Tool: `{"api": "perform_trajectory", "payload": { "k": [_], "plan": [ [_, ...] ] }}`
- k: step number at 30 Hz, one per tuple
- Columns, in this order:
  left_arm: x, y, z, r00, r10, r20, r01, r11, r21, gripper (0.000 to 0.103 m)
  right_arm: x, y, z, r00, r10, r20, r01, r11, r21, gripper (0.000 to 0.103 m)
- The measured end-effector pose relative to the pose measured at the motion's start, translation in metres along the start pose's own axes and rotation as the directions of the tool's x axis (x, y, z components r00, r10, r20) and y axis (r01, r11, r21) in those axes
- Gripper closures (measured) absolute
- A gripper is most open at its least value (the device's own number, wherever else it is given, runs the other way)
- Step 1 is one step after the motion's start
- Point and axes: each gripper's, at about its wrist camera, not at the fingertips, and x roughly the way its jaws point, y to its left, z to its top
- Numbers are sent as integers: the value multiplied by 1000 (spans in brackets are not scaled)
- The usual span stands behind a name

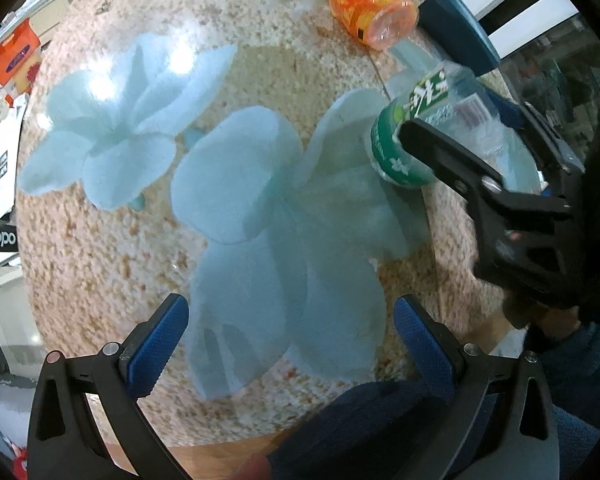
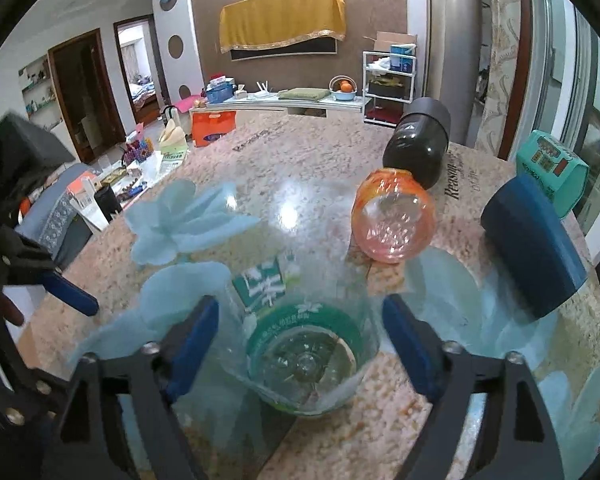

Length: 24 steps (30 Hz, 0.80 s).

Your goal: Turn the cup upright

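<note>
A clear plastic cup with a green label (image 2: 304, 344) lies on its side on the glass table top, its open mouth toward my right wrist camera. My right gripper (image 2: 300, 344) is open, with one blue pad on each side of the cup and gaps showing between. In the left wrist view the same cup (image 1: 416, 120) lies at the right, with the right gripper's black finger (image 1: 440, 148) across it. My left gripper (image 1: 292, 348) is open and empty, held above the table with blue flower patterns under it.
An orange cup (image 2: 392, 220) lies on its side beyond the clear cup. A dark blue cup (image 2: 536, 244) lies at the right, a black one (image 2: 420, 140) behind, and a teal box (image 2: 552, 172) near the table's far right edge.
</note>
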Motion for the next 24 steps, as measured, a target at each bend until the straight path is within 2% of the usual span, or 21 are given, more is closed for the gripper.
{"api": "perform_trajectory", "payload": {
  "k": [1, 2, 7, 10, 13, 16, 20, 22, 23, 24],
  "plan": [
    [-3, 0, 0, 1000, 2, 8, -2, 1000, 0, 0, -4, 0, 4, 1000, 0, -1, 0, 1000, 2, 2],
    [-6, 2, 1, 1000, 3, 19, -3, 1000, -2, 0, -8, -1, 9, 1000, 0, -6, 0, 1000, 6, 0],
    [-25, 9, 6, 997, -20, 77, 22, 999, -24, 0, -34, -8, 29, 998, -56, -24, 57, 998, 32, 0],
    [-40, 9, 12, 996, -26, 85, 30, 999, -42, 0, -46, -10, 38, 994, -81, -71, 84, 996, 43, 0],
    [-65, 5, 19, 990, -40, 136, 45, 998, -35, 0, -58, -9, 47, 980, -140, -140, 148, 988, 46, 0],
    [-82, -7, 26, 986, -64, 155, 68, 997, -22, 0, -73, -10, 54, 963, -186, -196, 208, 974, 95, 0],
    [-95, -20, 26, 983, -73, 166, 74, 997, -1, 0, -86, -14, 54, 940, -193, -280, 249, 952, 180, 0],
    [-103, -27, 25, 982, -66, 179, 64, 998, 16, 0, -94, -17, 53, 922, -230, -310, 301, 932, 203, 0],
    [-108, -31, 23, 981, -58, 184, 55, 998, 23, 0, -98, -19, 52, 904, -256, -342, 339, 917, 209, 0],
    [-107, -35, 24, 980, -53, 191, 49, 998, 30, 0, -100, -21, 51, 895, -265, -359, 356, 909, 216, 0]
  ]
}}
